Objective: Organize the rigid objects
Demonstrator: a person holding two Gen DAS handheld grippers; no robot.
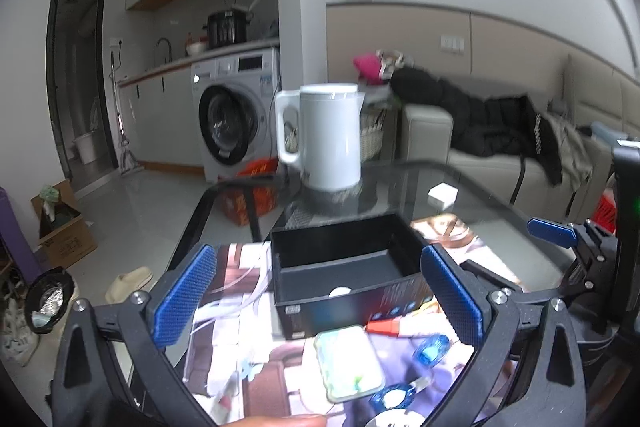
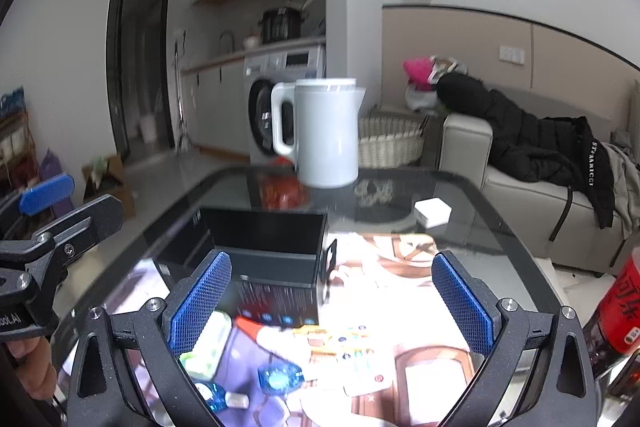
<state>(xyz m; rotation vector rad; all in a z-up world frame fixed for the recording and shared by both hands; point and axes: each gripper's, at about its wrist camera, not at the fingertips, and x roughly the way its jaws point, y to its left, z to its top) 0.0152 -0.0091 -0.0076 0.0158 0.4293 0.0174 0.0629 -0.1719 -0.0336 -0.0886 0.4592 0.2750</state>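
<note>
Jaws released on both the left gripper (image 1: 320,303) and the right gripper (image 2: 330,301), nothing held. Small items lie near: a mint tin (image 1: 348,363), blue caps (image 2: 280,377). Beyond, an open black box (image 1: 344,259) on the bench (image 2: 460,195). Likely picking stage; next move calls for closing on one item.
</note>
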